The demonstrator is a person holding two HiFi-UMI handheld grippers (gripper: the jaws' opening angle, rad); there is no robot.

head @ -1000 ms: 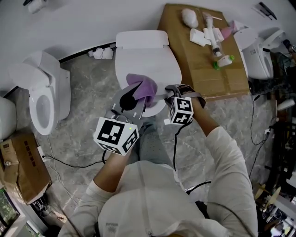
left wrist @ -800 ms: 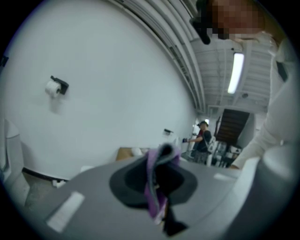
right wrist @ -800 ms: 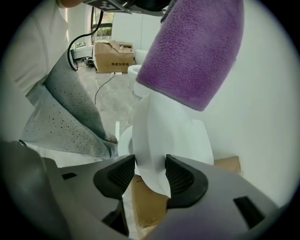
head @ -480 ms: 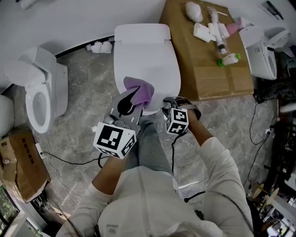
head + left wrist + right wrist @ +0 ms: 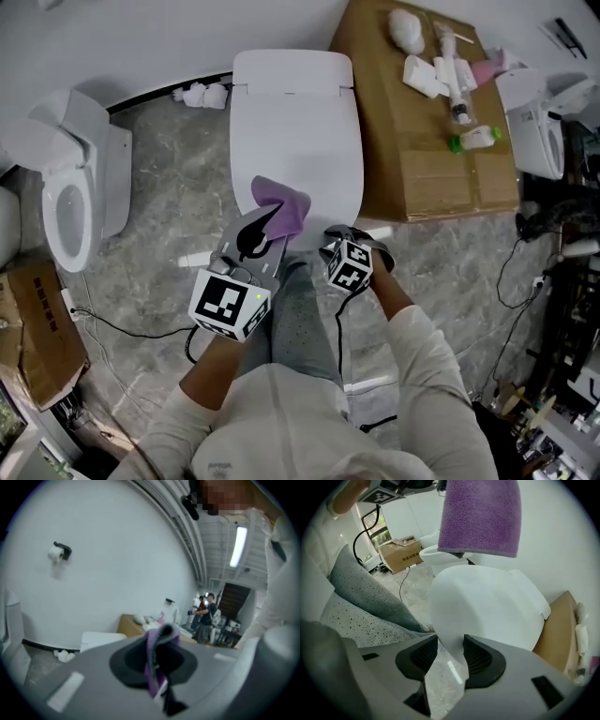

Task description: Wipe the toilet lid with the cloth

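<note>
Grey stone floor lies round a white toilet with its toilet lid down, and a brown box stands just beside it. The left gripper is pinched tight on the purple cloth, which hangs over the front part of the lid. The right gripper points down at the lid's front edge with its jaws wide apart; they have just been closing a little, and the edge shows between them, but they grip nothing.
</note>
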